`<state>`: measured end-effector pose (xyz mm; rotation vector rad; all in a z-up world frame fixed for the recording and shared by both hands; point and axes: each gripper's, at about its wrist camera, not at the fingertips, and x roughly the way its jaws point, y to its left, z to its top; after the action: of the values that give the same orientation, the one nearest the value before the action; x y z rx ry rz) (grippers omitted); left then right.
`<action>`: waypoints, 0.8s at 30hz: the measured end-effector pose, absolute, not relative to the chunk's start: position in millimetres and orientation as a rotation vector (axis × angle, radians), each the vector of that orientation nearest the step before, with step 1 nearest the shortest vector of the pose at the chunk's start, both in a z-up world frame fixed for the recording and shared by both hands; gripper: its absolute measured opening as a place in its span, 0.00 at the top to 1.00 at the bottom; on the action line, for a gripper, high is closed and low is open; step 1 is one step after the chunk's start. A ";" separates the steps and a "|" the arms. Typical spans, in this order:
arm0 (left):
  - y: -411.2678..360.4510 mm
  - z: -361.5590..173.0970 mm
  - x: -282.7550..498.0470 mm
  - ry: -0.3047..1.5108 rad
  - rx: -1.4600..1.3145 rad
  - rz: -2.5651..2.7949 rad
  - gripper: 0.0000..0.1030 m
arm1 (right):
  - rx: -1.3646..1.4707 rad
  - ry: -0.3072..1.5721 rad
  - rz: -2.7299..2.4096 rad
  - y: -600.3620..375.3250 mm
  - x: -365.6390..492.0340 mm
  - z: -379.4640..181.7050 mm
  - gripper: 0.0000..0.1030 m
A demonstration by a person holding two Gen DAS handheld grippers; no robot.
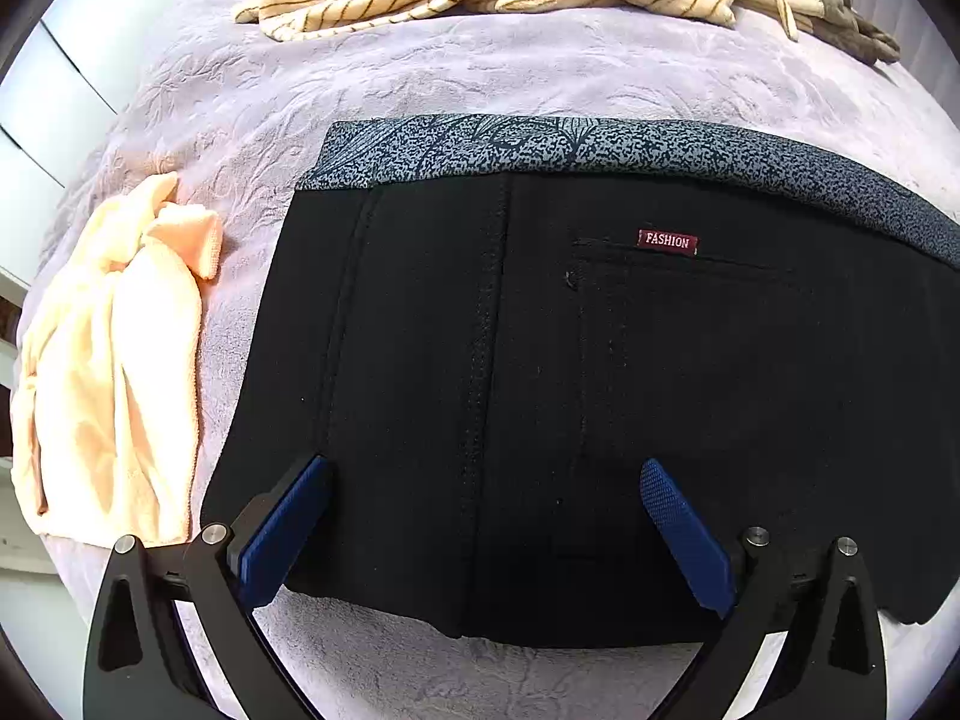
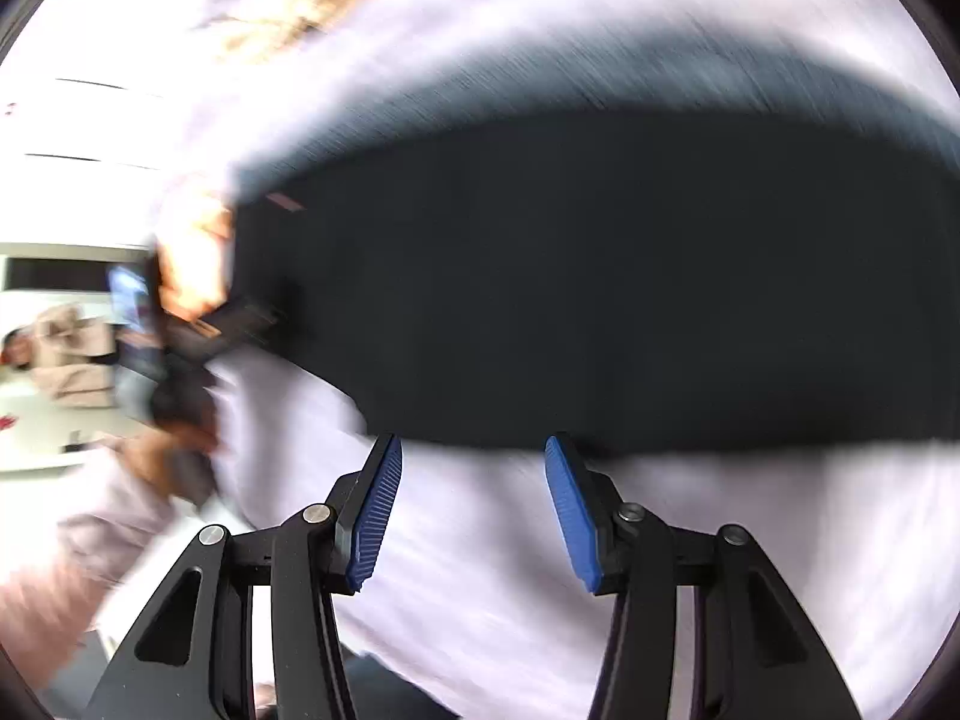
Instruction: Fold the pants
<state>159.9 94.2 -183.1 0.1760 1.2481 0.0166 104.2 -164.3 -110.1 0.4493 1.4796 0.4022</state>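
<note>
Lilac embossed plush bedspread [image 1: 252, 120] bearing folded black pants [image 1: 540, 390]: speckled grey waistband, red "FASHION" tag [image 1: 667, 240]. Left gripper [image 1: 483, 516], blue pads spread wide, empty, over the pants' near edge. Right gripper [image 2: 474, 498], partly open, empty, beside that edge; view blurred.

Left wrist view: sharp, bright daylight, even. Black pants [image 1: 540, 390] soak up light, seams barely readable; red label crisp. Lavender bedspread [image 1: 420, 78] texture clear, slightly washed at top. Peach cloth [image 1: 114, 360] near overexposed. Soft shadow under the pants' near edge. Strong fisheye bending at rim, dark vignette in corners.

Right wrist view: heavy motion blur, streaks across the whole scene (only the gripper's own blue pads [image 2: 378, 510] stay sharp). Pants [image 2: 600, 300] a dark smear, edges feathered. Bedspread [image 2: 480, 570] blown to white. Left side overexposed, the person's hand [image 2: 156, 456] smeared. Same edge distortion.
</note>
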 end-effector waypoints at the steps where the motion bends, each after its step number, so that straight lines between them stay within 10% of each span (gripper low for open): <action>1: 96.1 -183.4 157.9 1.240 0.171 0.010 0.00 | 0.438 1.434 0.458 -153.2 124.0 -94.3 0.47; 8: 110.2 -186.2 141.5 1.175 0.124 -0.007 0.00 | 0.159 1.260 0.760 -12.0 269.7 -30.9 0.47; 19: 129.8 -191.8 116.5 1.085 0.101 -0.054 0.00 | -0.102 1.458 0.806 133.3 336.9 -154.6 0.48; 22: 131.1 -187.8 112.0 1.104 0.105 -0.049 0.00 | -0.143 1.521 0.818 140.4 334.4 -170.5 0.90; 24: 132.9 -183.0 103.6 1.114 0.089 -0.058 0.00 | -0.140 1.489 0.905 138.7 324.7 -151.7 0.90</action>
<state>103.6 132.9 -183.0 0.0895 1.1143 -0.0581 324.7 138.7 -151.7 -0.1402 1.4887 0.9051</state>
